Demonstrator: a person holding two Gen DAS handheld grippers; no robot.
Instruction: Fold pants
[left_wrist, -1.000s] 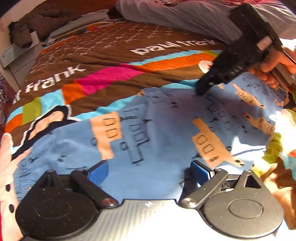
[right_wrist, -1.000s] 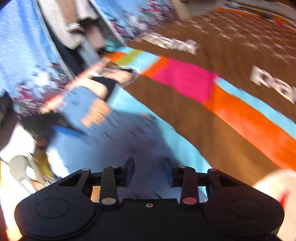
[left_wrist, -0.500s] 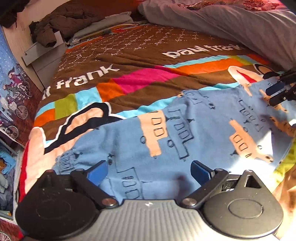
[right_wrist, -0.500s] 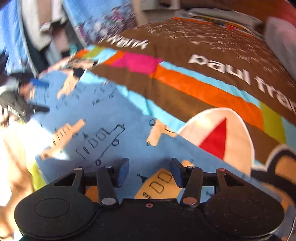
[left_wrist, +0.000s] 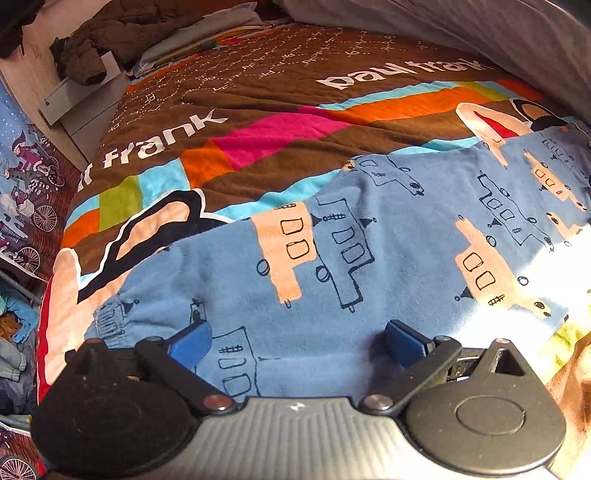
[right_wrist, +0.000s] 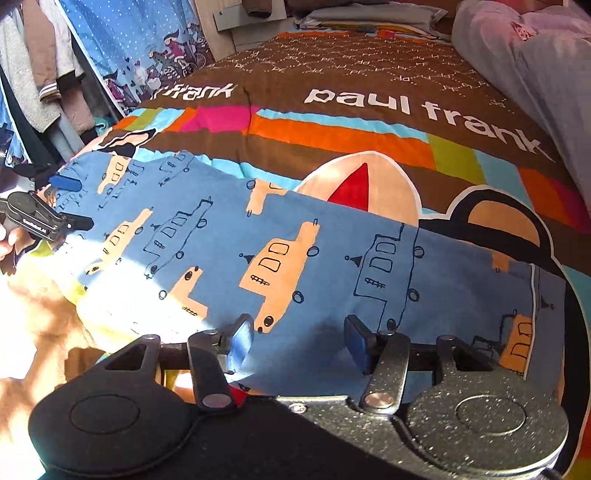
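Note:
Blue pants (left_wrist: 369, 258) with peach and outlined truck prints lie flat, stretched sideways across the bed; they also show in the right wrist view (right_wrist: 332, 258). The elastic waistband (left_wrist: 110, 317) is at the left end. My left gripper (left_wrist: 295, 343) is open and empty, just above the pants near the waistband. My right gripper (right_wrist: 299, 339) is open and empty over the pants' near edge toward the leg end. The left gripper also shows at the far left of the right wrist view (right_wrist: 62, 203).
The pants lie on a brown bedspread (left_wrist: 295, 110) with coloured stripes and "paul frank" lettering. A grey duvet (right_wrist: 535, 74) is piled at the far right. A nightstand (left_wrist: 77, 99) with a brown garment stands at the bed's head. Hanging clothes (right_wrist: 44, 74) are left.
The right gripper has pulled away from the middle of the pants to their right end and left the left wrist view. The left gripper has backed off slightly. Both stay open.

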